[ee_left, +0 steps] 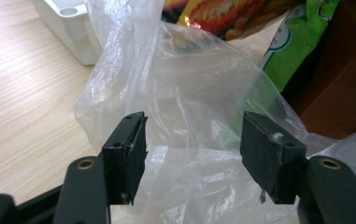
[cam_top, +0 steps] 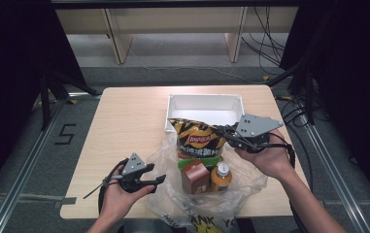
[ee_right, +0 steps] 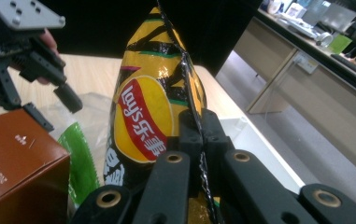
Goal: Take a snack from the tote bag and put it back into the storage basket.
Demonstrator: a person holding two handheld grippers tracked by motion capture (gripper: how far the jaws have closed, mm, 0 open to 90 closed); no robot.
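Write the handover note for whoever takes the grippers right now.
Right gripper: shut on the edge seam of the chip bag, which it holds over the plastic bag, next to the white tray.
Left gripper: open, jaws on either side of the plastic bag's film, not pinching it.
In the plastic bag: brown carton, orange bottle, green packet.
Done: chip bag gripped.
Left: it looks like the chip bag is coming out toward the tray, though it could be going in; the rest is untouched.
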